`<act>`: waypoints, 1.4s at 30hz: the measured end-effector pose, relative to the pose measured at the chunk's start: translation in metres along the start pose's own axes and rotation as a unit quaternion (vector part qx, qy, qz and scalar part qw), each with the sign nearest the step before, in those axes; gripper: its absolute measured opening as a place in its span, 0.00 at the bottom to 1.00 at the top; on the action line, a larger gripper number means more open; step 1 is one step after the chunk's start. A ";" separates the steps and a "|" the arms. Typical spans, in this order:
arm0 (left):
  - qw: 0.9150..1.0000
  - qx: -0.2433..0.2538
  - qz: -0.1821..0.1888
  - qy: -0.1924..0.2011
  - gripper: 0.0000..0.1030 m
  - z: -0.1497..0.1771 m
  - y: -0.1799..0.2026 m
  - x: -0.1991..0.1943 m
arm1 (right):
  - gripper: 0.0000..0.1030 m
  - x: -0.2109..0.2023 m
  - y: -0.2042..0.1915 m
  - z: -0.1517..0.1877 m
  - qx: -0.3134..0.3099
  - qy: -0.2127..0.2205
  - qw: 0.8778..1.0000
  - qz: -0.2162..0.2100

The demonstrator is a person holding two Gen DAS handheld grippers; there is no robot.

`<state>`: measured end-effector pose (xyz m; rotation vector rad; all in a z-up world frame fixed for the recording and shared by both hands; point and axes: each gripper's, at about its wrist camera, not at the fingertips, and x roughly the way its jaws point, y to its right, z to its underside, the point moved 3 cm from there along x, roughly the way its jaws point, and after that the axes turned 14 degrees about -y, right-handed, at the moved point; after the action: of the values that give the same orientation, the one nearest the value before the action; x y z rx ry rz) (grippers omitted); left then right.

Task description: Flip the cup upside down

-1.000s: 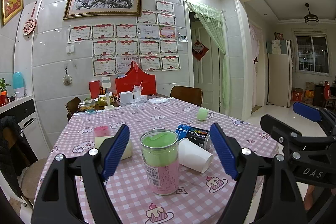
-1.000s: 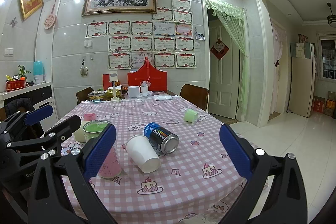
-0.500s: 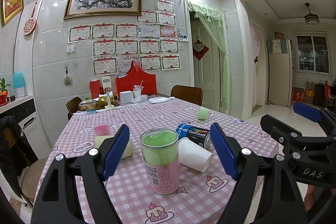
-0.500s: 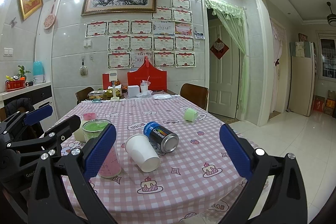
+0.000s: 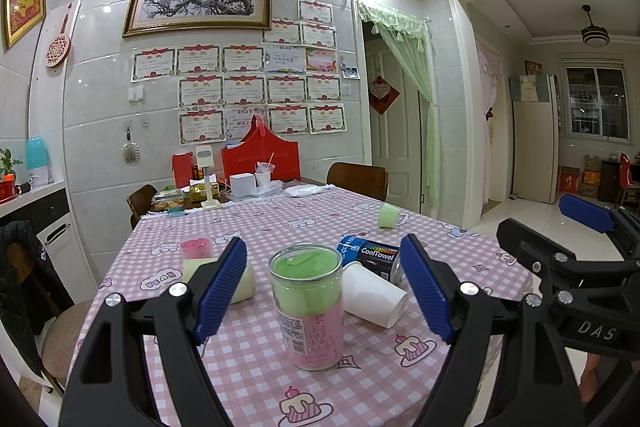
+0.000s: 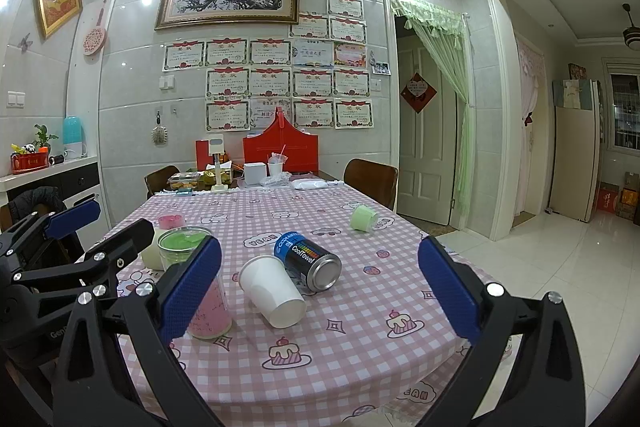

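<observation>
A white paper cup (image 6: 273,291) lies on its side on the pink checked tablecloth, its mouth towards the near right; it also shows in the left wrist view (image 5: 374,293). My right gripper (image 6: 318,291) is open and empty, held above the near table edge with the cup between its fingers in view. My left gripper (image 5: 326,297) is open and empty, framing a clear jar with green and pink contents (image 5: 308,311). The left gripper appears at the left of the right wrist view (image 6: 72,223).
A blue and black CoolTowel can (image 6: 310,259) lies behind the cup, touching it. The jar (image 6: 196,283) stands left of the cup. A pale yellow cup (image 5: 240,283), a pink cup (image 5: 196,249) and a green cup (image 6: 363,218) sit farther back. Clutter and chairs stand at the table's far end.
</observation>
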<state>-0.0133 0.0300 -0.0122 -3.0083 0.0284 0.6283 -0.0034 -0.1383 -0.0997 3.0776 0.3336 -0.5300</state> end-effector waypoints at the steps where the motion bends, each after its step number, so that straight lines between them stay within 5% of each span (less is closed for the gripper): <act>1: 1.000 0.000 0.000 0.000 0.76 0.000 -0.001 0.000 | 0.92 0.000 0.000 0.000 0.000 0.000 1.000 0.000; 42: 1.000 -0.001 -0.004 -0.005 0.76 0.001 -0.008 0.005 | 0.92 0.001 0.000 0.002 0.000 -0.002 1.000 0.000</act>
<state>-0.0088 0.0381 -0.0146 -3.0057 0.0152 0.6439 -0.0031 -0.1377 -0.1024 3.0758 0.3329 -0.5373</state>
